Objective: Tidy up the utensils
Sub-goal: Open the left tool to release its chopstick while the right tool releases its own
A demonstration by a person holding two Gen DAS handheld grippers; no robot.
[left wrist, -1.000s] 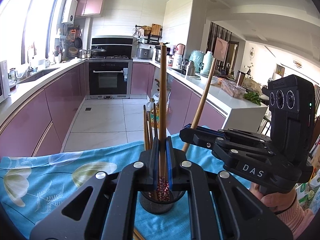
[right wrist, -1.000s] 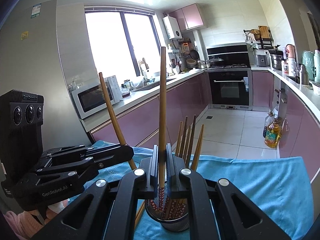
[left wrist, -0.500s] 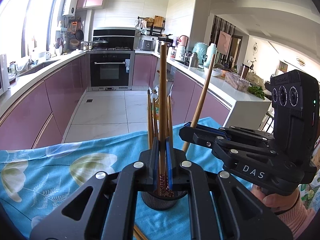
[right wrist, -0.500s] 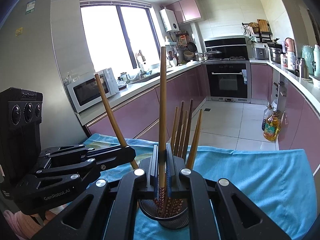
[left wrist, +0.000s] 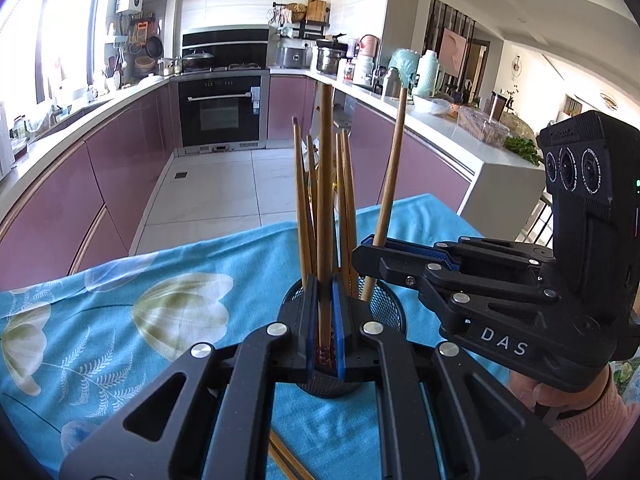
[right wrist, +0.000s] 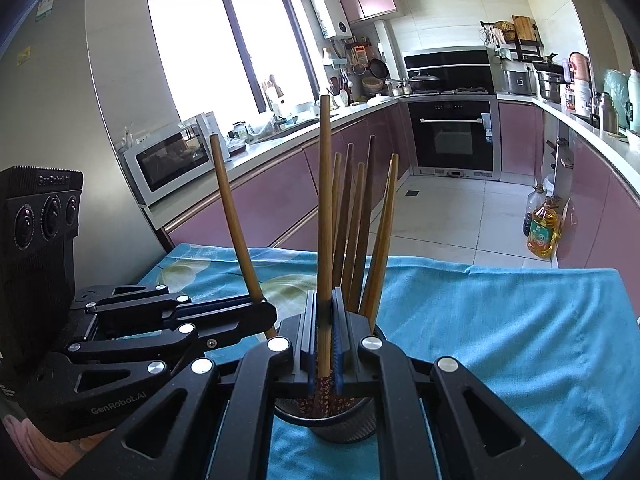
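Two wrist cameras, each looking forward and down along my own fingers.

My left view faces the oven wall (left wrist: 222, 112) and sees my right gripper (left wrist: 370, 258) close by; my right view faces the window (right wrist: 224, 52) and sees my left gripper (right wrist: 264, 314). Both share the mesh holder (left wrist: 384, 306) close below.

- Mauve cabinets (left wrist: 120, 168) run down both sides under pale worktops
- A black built-in oven (right wrist: 454, 136) faces down the pale tiled floor (left wrist: 224, 196)
- Bright daylight floods a large window (right wrist: 224, 52)
- A white microwave (right wrist: 168, 164) stands below the window
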